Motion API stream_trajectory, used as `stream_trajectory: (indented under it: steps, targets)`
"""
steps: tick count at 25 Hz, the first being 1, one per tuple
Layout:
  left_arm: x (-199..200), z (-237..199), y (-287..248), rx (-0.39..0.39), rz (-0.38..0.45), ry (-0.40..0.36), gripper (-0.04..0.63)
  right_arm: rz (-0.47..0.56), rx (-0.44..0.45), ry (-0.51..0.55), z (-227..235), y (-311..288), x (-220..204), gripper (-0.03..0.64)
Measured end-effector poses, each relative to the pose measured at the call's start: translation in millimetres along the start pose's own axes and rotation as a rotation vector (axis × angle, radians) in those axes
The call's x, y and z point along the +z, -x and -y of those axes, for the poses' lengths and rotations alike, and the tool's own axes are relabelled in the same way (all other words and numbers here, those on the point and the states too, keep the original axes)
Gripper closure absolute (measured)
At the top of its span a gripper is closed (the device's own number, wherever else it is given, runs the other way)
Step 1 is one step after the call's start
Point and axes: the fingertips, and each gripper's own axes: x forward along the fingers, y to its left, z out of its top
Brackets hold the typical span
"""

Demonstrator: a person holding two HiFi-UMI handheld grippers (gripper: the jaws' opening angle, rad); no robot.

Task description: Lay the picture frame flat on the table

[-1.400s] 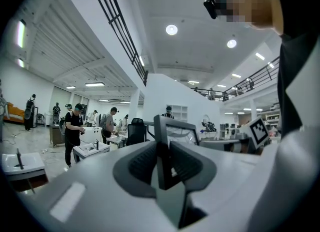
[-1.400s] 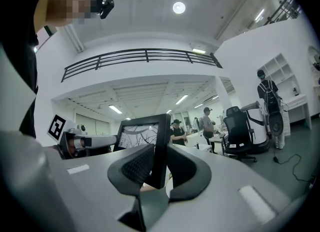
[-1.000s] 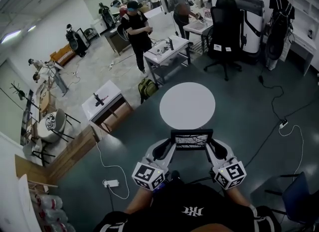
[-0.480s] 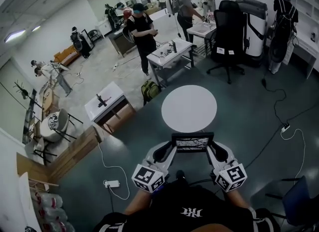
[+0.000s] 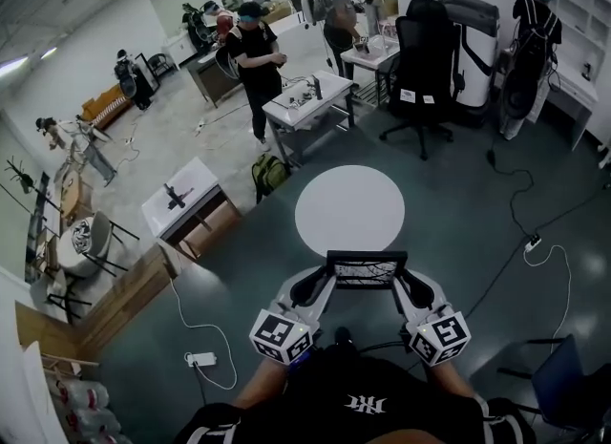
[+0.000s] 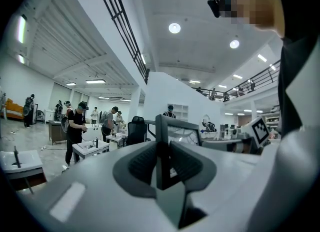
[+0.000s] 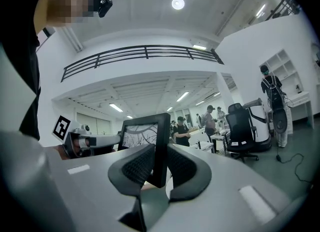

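Picture frame (image 5: 367, 268), black-edged, held in the air on the near side of the round white surface (image 5: 349, 205), not yet on it; left gripper (image 5: 320, 282) clenched on its left edge, right gripper (image 5: 410, 284) on its right, probably to keep it steady for lowering flat.

The left claw (image 5: 318, 285) and right claw (image 5: 413, 285) clamp the picture frame (image 5: 366, 268) (one per side); round white table (image 5: 348, 208) just beyond.
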Motion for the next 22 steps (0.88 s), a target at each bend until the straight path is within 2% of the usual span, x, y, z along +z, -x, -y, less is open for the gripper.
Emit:
stream_trajectory:
  steps: [6, 11, 15, 22]
  targets:
    - [9.6, -53.7, -24.9, -0.013, 0.032, 0.029, 0.515, -0.021, -0.022, 0.029, 7.4, -56.3, 11.2, 0.551]
    - [32.6, -116.3, -38.4, 0.002, 0.072, 0.025, 0.515, -0.039, 0.003, 0.058, 1.1, -121.1, 23.9, 0.551]
    - [35.6, -160.7, -42.5, 0.007, 0.084, 0.028, 0.515, -0.038, 0.015, 0.072, -6.1, -164.4, 26.8, 0.551]
    - [24.3, -194.3, -58.1, -0.024, 0.075, 0.063, 0.515, -0.075, -0.019, 0.066, 0.6, -198.0, 17.6, 0.552]
